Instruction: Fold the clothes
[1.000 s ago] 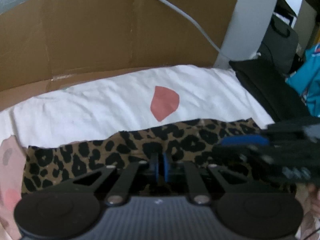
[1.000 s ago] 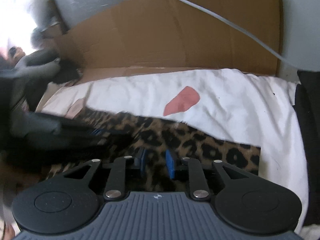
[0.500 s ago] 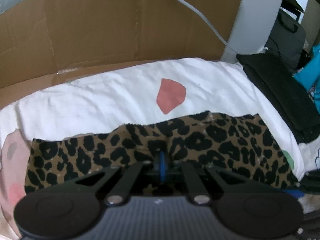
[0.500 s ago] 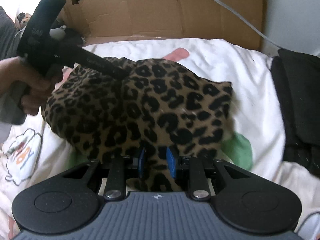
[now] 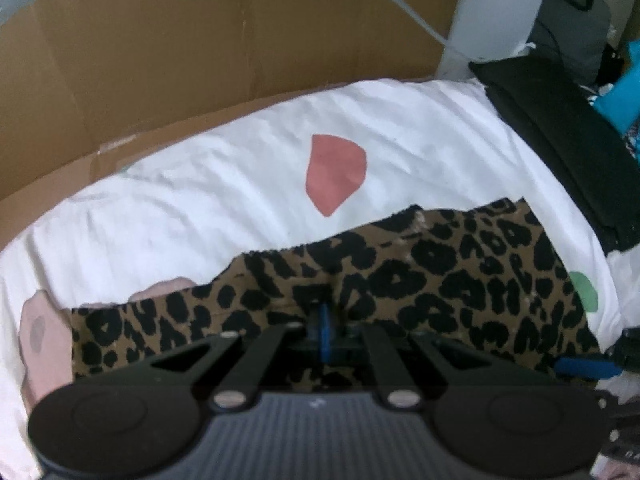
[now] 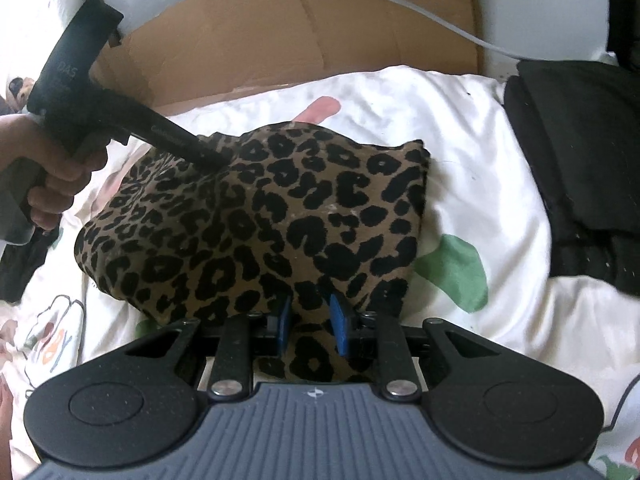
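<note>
A leopard-print cloth (image 5: 440,280) lies across a white bed sheet (image 5: 200,200) with coloured patches. My left gripper (image 5: 322,320) is shut, its blue pads pinching the cloth's near edge. In the right wrist view the cloth (image 6: 280,208) humps up, and the left gripper (image 6: 212,158), held by a person's hand (image 6: 56,184), bites into its far left edge. My right gripper (image 6: 311,320) has a thick fold of the cloth between its blue pads, and its jaws are closing on it. The right gripper (image 5: 584,366) also shows at the left view's right edge.
A brown cardboard sheet (image 5: 200,60) stands behind the bed, with a grey cable (image 5: 400,0) over it. A black folded garment (image 6: 580,160) lies on the bed's right side. White sheet stretches beyond the cloth.
The right gripper moved from over the cloth's middle to its right end. The cloth went from flat to humped up. The left jaws closed fully on the cloth.
</note>
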`<state>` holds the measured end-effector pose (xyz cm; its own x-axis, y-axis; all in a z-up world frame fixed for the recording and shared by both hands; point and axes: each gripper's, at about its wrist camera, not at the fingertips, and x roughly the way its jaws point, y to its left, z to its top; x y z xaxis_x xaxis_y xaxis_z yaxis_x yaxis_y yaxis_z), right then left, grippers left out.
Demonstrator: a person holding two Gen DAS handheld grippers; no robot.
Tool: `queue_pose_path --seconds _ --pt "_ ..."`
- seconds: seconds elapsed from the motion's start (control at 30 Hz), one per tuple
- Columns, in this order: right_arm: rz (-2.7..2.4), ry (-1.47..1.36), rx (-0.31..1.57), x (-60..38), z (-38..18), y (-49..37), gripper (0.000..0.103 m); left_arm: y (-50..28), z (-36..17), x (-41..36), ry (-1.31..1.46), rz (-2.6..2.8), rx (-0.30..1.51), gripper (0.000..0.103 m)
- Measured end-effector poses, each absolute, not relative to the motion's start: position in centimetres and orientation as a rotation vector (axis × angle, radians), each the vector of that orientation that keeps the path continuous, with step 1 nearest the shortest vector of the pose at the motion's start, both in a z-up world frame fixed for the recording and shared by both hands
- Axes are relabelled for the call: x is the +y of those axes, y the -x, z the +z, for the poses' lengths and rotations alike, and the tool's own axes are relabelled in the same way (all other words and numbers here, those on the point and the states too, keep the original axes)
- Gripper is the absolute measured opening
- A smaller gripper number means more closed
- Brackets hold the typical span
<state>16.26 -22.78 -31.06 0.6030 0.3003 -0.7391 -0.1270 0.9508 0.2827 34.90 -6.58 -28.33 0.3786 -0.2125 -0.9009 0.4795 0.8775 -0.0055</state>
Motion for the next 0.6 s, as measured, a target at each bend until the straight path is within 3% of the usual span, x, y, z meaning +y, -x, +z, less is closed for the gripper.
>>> queue_pose_path --seconds 0.17,0.4,0.6 --pt "0.245 -0.186 0.896 -22.3 -30.3 -16.5 0.029 -35.3 -27.2 -7.8 -0.291 -0.358 1.158 0.002" --pt "0.259 -0.238 0.888 -22.6 -30.5 -16.6 0.030 -32.8 -22.4 -6.9 -0.275 -0.369 1.034 0.008" --pt "0.270 -0.234 0.890 -22.7 -30.4 -16.6 0.030 -27.8 -22.0 -6.7 -0.215 -0.476 0.967 0.009"
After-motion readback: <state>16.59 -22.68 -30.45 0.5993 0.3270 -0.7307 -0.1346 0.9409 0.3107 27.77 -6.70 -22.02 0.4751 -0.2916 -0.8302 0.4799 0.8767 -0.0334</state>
